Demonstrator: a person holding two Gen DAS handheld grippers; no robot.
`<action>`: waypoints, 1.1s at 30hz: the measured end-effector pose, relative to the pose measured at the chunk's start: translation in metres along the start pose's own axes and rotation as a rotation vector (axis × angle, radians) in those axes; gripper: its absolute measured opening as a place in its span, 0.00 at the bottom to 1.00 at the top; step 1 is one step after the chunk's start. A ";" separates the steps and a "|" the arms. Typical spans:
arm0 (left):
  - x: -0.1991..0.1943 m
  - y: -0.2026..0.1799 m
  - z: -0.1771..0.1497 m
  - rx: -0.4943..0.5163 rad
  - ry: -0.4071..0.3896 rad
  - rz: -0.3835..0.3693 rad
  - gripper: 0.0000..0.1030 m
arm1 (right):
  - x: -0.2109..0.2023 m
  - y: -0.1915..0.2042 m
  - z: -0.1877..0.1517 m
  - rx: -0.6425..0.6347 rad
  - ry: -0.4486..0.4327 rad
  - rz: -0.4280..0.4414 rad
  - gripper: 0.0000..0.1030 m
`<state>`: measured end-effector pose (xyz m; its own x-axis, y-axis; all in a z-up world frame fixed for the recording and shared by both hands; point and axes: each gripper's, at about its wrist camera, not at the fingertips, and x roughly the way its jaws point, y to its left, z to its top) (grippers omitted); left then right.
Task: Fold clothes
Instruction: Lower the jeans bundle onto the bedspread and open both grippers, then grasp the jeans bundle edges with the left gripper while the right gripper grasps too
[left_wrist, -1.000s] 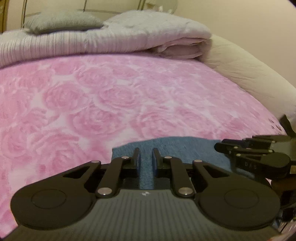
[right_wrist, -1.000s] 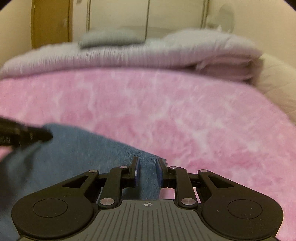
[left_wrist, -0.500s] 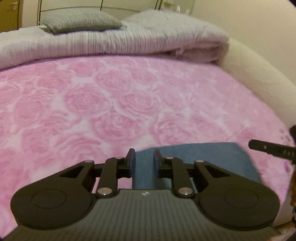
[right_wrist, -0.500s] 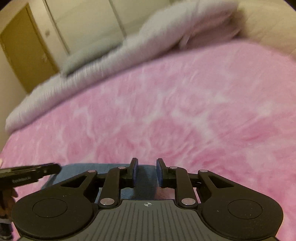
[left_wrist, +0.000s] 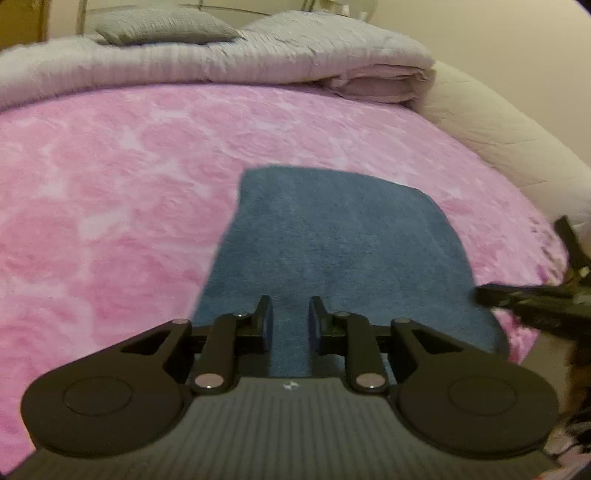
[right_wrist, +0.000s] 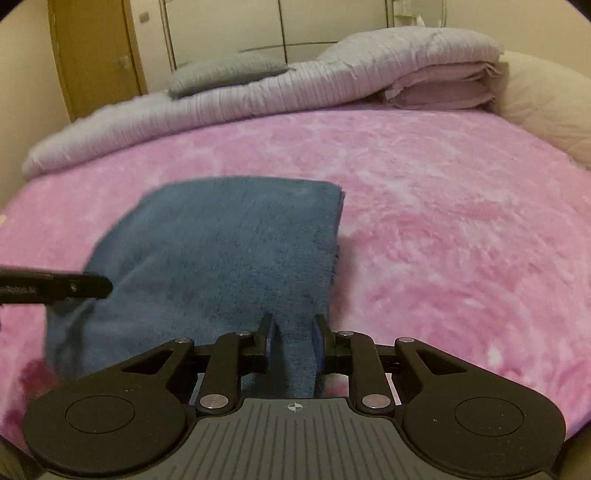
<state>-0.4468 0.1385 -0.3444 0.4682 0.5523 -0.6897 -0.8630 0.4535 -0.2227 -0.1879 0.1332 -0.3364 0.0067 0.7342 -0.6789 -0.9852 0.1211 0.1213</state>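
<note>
Blue cloth (left_wrist: 332, 236) now lies spread across the near side of the bed (left_wrist: 110, 184), reaching much farther than a moment ago. Left claw (left_wrist: 290, 321) and right claw (right_wrist: 293, 339) each grip its near edge, fingers narrowly parted around fabric. That suggests a layer being laid flat.

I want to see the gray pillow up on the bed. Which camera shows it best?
The left wrist view: the gray pillow is bigger and sharper there, its ribbed fabric visible on the folded gray comforter. The right wrist view shows it smaller, blurrier and farther away.
</note>
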 end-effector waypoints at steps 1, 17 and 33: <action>-0.003 0.000 -0.005 0.005 0.001 -0.004 0.15 | -0.008 0.000 0.001 0.005 -0.013 -0.002 0.19; -0.071 0.005 -0.064 -0.015 0.029 0.011 0.09 | -0.056 0.006 -0.045 0.013 0.024 0.008 0.08; -0.027 0.010 -0.080 -0.001 0.065 -0.039 0.03 | -0.016 -0.019 -0.065 0.220 0.166 0.251 0.00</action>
<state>-0.4829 0.0722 -0.3830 0.4881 0.4880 -0.7236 -0.8446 0.4732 -0.2505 -0.1803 0.0756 -0.3749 -0.2760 0.6432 -0.7143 -0.8921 0.1051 0.4394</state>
